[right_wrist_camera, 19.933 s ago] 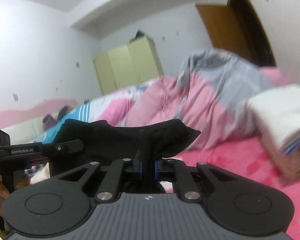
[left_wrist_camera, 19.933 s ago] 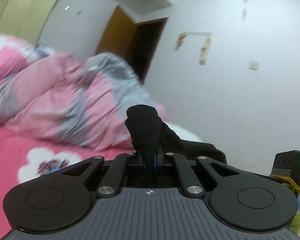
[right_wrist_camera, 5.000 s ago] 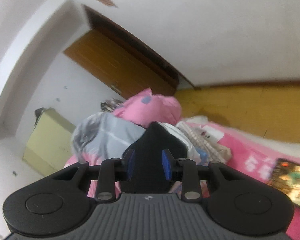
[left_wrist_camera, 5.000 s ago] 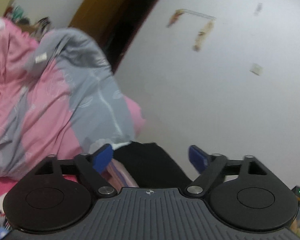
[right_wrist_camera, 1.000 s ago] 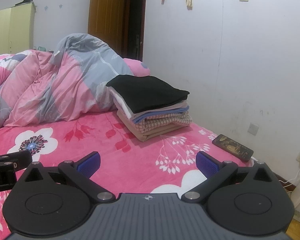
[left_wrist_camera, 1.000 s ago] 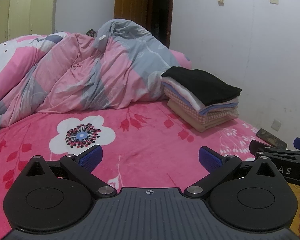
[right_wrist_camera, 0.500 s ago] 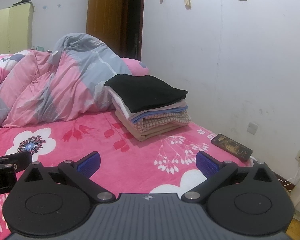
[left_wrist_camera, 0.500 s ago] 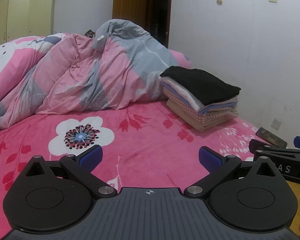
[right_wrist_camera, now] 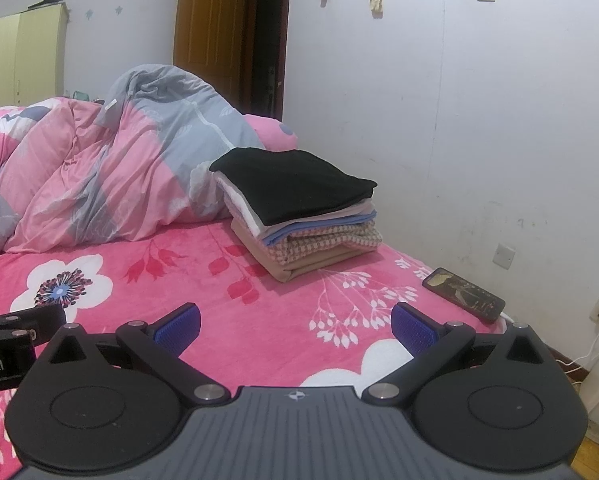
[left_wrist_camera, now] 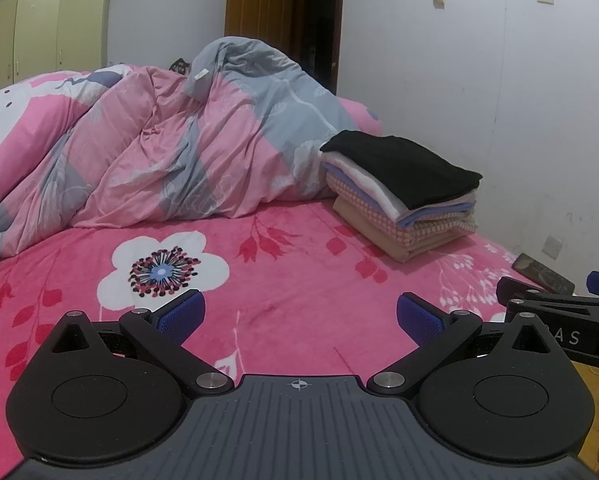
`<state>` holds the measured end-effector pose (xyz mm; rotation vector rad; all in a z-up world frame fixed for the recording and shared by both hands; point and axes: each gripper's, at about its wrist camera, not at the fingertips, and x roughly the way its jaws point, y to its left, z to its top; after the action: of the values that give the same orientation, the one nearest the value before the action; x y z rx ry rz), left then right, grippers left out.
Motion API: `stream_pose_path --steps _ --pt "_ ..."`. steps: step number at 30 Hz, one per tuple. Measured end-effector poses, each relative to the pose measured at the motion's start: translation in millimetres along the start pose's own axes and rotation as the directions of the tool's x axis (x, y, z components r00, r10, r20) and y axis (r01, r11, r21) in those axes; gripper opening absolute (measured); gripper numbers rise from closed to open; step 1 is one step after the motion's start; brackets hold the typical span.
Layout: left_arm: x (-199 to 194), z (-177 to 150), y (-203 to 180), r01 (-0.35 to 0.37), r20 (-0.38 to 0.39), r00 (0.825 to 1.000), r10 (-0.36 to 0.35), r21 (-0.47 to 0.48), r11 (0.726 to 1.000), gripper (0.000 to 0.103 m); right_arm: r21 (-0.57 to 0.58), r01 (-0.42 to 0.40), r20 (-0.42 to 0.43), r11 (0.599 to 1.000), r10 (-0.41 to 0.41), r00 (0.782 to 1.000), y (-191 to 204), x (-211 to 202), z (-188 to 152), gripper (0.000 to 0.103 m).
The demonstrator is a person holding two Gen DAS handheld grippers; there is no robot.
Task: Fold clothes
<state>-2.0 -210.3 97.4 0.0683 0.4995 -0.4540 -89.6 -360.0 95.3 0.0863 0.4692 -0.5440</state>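
Note:
A folded black garment lies on top of a stack of folded clothes at the far right of the pink flowered bed. My left gripper hovers open over the sheet, well short of the stack, with nothing between its blue pads. My right gripper is open and empty too, low over the bed, with the stack ahead of it. Each gripper's body shows at the edge of the other's view.
A crumpled pink and grey duvet fills the back of the bed. A phone lies near the bed's right edge by the white wall. A wooden door and a wardrobe stand behind.
Over the last second both views shifted only slightly; the grippers stay open. Earlier both were shut on the black garment, which now rests on the stack.

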Motion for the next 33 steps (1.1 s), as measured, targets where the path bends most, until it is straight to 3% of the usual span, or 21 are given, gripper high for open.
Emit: stream_pose_path --steps 33 --pt "6.8 -3.2 -3.8 0.000 -0.030 1.000 0.000 0.003 1.000 0.103 0.015 0.004 -0.016 1.000 -0.004 1.000 -8.6 3.8 -6.7 0.103"
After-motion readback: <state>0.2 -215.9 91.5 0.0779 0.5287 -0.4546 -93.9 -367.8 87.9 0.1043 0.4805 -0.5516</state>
